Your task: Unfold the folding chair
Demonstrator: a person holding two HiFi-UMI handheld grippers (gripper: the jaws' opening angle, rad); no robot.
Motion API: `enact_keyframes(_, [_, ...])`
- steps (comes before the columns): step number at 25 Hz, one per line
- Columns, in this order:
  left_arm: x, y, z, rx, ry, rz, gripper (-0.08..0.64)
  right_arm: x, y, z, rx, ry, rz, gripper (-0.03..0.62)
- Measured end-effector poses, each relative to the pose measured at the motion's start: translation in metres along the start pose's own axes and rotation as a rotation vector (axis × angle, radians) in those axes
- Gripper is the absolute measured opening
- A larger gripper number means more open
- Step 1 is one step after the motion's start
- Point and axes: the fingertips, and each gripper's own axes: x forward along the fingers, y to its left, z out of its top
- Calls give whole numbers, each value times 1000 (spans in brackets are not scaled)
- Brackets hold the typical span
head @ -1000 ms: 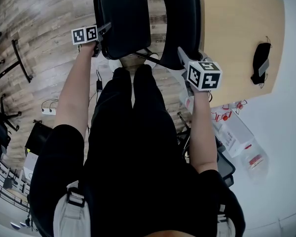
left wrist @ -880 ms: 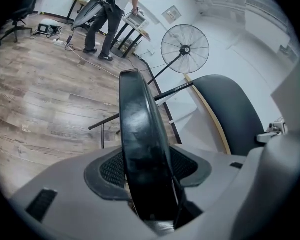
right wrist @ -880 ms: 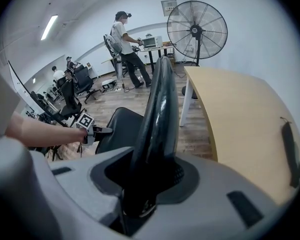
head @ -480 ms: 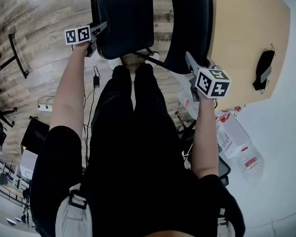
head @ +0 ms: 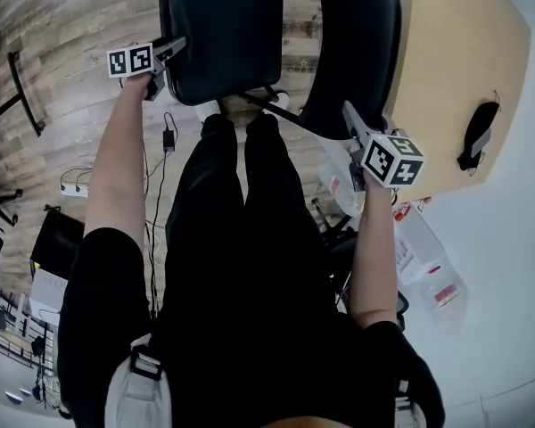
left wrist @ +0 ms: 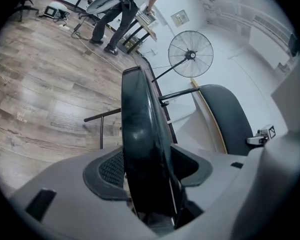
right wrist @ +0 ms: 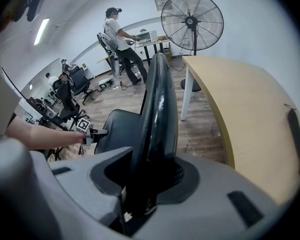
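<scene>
1. The fingers (left wrist: 108, 170) of the left gripper (head: 172, 50) are opening, and the left edge of the chair seat (head: 223, 34) stands between them, against both pads.
2. The fingers (right wrist: 186, 176) of the right gripper (head: 350, 116) are clamped narrow on the near edge of the chair backrest (head: 357, 43).
3. In the head view the seat sits at 12 o'clock with its top face up. The backrest rises at 1 o'clock.
4. The desk (head: 455, 69) lies at 2 o'clock, just beside the backrest, and wooden floor (head: 62, 25) spreads at 10 o'clock.
</scene>
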Motion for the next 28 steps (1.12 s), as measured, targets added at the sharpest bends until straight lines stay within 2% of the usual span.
enact_keyframes(10, [-9,67,-5,-31,13,-22,265,31,13,-5,22,34,10,121])
enact_keyframes(19, [-2,97,-17,-61,16,-56,268,45,-3,-18,64,52,26,123])
enact_keyframes(28, [-2,140,-25,-91,3,-45,268,69,-2,-26,83,55,44,124])
